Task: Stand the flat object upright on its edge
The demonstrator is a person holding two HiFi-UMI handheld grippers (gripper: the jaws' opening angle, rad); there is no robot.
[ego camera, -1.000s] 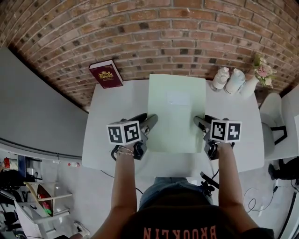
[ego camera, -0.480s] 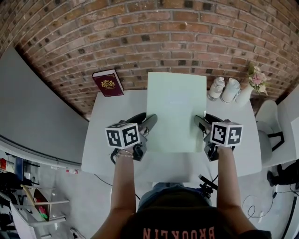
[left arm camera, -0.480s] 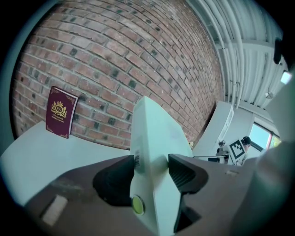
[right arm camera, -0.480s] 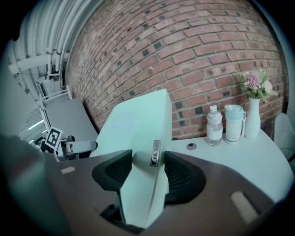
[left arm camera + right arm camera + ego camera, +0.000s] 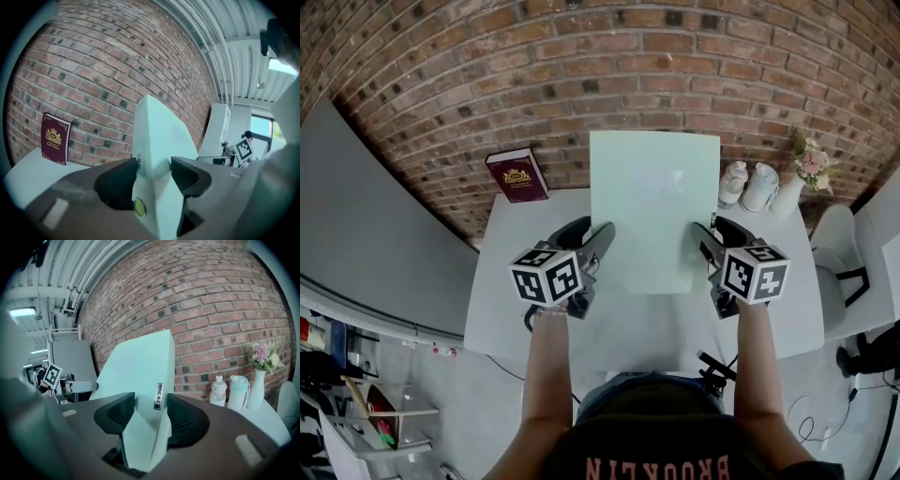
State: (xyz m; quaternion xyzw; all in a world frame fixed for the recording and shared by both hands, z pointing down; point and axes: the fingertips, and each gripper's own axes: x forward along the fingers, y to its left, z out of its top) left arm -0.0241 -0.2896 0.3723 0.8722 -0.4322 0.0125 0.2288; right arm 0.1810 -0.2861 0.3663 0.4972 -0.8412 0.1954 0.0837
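Note:
The flat object is a wide, thin pale green box [image 5: 654,211]. Both grippers hold it tilted up over the white table [image 5: 511,309], with its far edge raised toward the brick wall. My left gripper [image 5: 602,236] is shut on the box's left edge, and in the left gripper view both pads press on the box [image 5: 161,140]. My right gripper [image 5: 701,238] is shut on the right edge, clamping the box [image 5: 140,371] just below a small label. The near edge sits low between the grippers; whether it touches the table I cannot tell.
A dark red book [image 5: 517,174] leans upright against the wall at the table's back left. Two small pale bottles [image 5: 732,183] [image 5: 759,186] and a vase of flowers [image 5: 806,167] stand at the back right. A white chair [image 5: 839,234] is beside the table's right edge.
The box's far edge has risen and the box has tilted steeper toward the wall. Both grippers have lifted a little with it and kept their hold.

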